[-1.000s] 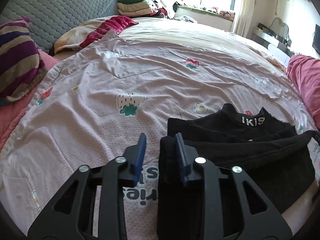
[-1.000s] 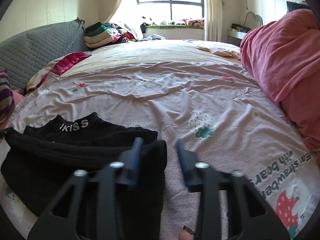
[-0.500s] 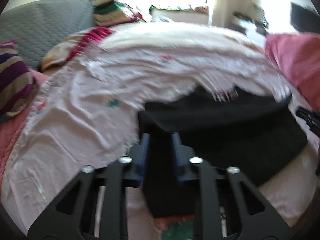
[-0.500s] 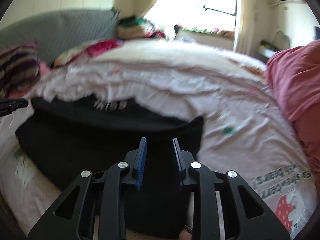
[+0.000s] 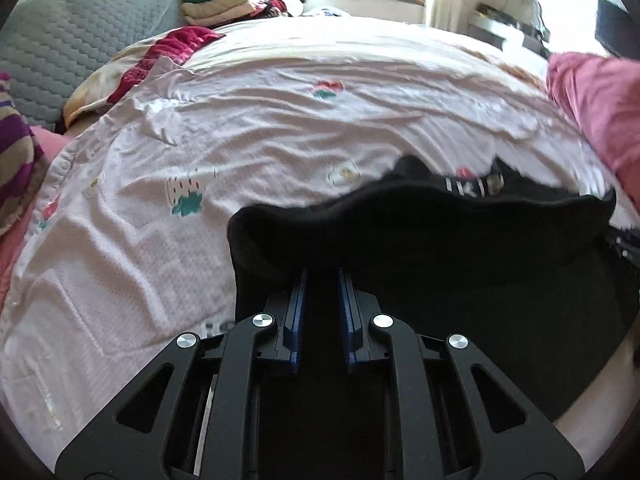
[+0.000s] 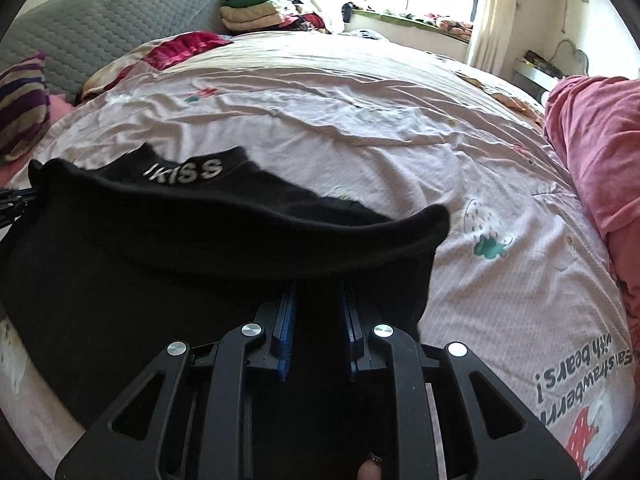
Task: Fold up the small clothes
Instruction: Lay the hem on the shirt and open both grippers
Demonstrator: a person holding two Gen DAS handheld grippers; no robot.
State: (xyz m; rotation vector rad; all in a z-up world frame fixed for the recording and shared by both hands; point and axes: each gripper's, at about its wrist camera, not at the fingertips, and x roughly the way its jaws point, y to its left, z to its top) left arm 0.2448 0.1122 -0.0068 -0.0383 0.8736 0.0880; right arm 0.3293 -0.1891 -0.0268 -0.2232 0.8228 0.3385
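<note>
A small black garment (image 5: 440,248) lies on the pale pink bed sheet (image 5: 140,240). White "IKISS" lettering marks its waistband (image 6: 184,170) at the far side. My left gripper (image 5: 322,272) is shut on the garment's near left corner, and the cloth bulges up over its fingertips. My right gripper (image 6: 316,284) grips the near right corner of the same garment (image 6: 200,248), its jaws still closing with black cloth pinched between the blue pads. The lifted edge forms a thick roll between both grippers. At the right view's far left edge the left gripper's tip (image 6: 12,200) shows.
A pink blanket (image 6: 592,152) is heaped along the right side of the bed. A striped pillow (image 5: 16,160) and a grey quilted headboard (image 5: 80,40) stand at the left. Folded clothes (image 6: 256,8) are stacked at the far end under the window.
Both grippers went from open beside the garment's near corners to shut on them. The near edge has been raised and carried toward the waistband, covering more of the garment.
</note>
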